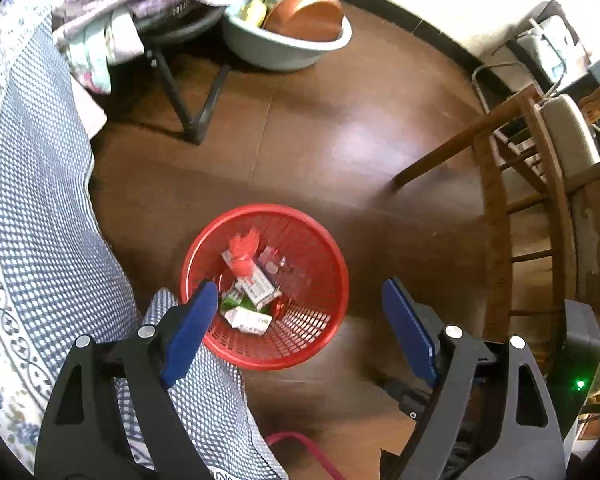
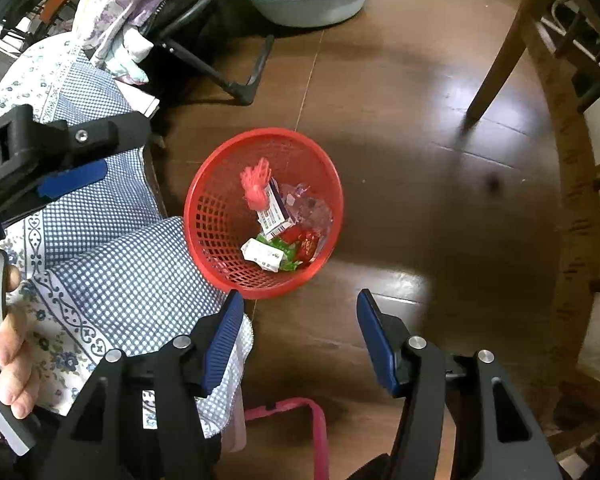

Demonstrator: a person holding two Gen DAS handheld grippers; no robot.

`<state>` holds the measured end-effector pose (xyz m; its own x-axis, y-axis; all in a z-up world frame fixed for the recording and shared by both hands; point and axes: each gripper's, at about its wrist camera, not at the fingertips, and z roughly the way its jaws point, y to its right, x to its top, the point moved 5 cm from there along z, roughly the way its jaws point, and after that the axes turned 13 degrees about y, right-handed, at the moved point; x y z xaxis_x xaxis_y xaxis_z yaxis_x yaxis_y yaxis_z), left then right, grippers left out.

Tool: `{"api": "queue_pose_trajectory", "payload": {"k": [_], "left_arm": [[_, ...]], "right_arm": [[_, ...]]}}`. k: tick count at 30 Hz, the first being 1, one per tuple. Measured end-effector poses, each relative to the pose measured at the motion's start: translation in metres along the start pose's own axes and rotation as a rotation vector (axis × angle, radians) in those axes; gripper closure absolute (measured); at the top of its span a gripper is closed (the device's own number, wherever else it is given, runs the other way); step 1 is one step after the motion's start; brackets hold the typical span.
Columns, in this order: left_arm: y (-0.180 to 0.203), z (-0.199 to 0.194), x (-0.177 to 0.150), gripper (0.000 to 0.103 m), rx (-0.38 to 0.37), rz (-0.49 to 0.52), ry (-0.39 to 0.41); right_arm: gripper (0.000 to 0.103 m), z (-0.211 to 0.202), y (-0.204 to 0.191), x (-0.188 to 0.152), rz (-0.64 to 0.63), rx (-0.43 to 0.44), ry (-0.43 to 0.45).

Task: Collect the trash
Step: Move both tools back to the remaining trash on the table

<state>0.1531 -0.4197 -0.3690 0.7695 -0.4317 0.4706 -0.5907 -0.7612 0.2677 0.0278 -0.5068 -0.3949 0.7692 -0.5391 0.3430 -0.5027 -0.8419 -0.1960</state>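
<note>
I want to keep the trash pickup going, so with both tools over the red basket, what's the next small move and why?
Probably lift the left tool away from the red basket and look for more trash. Its jaws are wide apart with nothing between them, and a pink mesh scrap, small cartons and wrappers already lie inside. The right tool is also open and empty, so either could pick next.

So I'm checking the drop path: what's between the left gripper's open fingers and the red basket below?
Nothing but air. In the left wrist view the left gripper hangs open and empty above the red basket, with no obstacle between them.
</note>
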Motion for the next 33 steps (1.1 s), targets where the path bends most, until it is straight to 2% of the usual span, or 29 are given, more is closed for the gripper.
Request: {"api": "queue_pose_trajectory", "payload": {"k": [5,7,10,16,19,26,33], "left_arm": [[0.008,-0.042,0.014,0.021,-0.021,0.008,0.095],[0.009,-0.067,0.021,0.015,-0.015,0.008,0.15],[0.008,-0.1,0.027,0.008,-0.018,-0.022,0.21],[-0.003,-0.175,0.033,0.007,0.003,-0.061,0.335],[-0.015,-0.215,0.036,0.007,0.037,-0.069,0.402],[-0.07,-0.297,0.036,0.007,0.213,-0.088,0.535],[-0.155,-0.355,0.024,0.007,0.399,-0.203,0.614]], "right_arm": [[0.043,-0.028,-0.007,0.008,-0.024,-0.011,0.049],[0.03,-0.044,-0.012,0.011,-0.04,-0.023,0.083],[0.021,-0.068,-0.023,0.017,-0.061,-0.024,0.127],[0.018,-0.12,-0.057,0.026,-0.128,0.014,0.227],[0.016,-0.141,-0.08,0.027,-0.17,0.035,0.268],[0.016,-0.176,-0.131,0.023,-0.244,0.086,0.303],[0.015,-0.197,-0.201,0.023,-0.313,0.179,0.336]]}}
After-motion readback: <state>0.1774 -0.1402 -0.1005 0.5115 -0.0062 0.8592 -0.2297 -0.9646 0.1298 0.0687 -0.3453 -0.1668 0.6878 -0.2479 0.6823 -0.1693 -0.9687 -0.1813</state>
